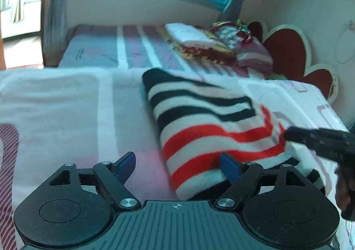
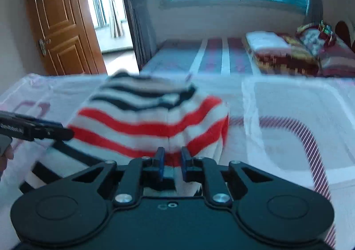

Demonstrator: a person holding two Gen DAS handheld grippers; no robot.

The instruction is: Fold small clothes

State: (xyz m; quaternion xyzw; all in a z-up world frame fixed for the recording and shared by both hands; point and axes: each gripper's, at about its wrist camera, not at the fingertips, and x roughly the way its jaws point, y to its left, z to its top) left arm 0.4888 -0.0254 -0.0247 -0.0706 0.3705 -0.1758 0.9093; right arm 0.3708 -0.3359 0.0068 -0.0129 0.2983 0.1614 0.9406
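A small striped sweater (image 1: 210, 121) (image 2: 144, 116), black and white at its far end and red and white at its near end, lies folded on the white and pink bedsheet (image 1: 66, 105) (image 2: 277, 105). My left gripper (image 1: 178, 163) is open wide at the sweater's near left corner, its right finger over the red stripes and its left finger over bare sheet. In the right wrist view the left gripper (image 2: 65, 133) comes in from the left edge. My right gripper (image 2: 173, 161) stands with a narrow gap between its fingers at the near red-striped edge, the pads not pressing. Its tip (image 1: 286, 135) touches the sweater's right corner.
Beyond this bed stands a second bed (image 1: 99, 50) (image 2: 177, 56) with folded blankets and pillows (image 1: 199, 43) (image 2: 277, 50) by a red heart-shaped headboard (image 1: 288, 50). A wooden door (image 2: 60, 23) stands open at the left. A hand (image 1: 344, 187) holds the right gripper.
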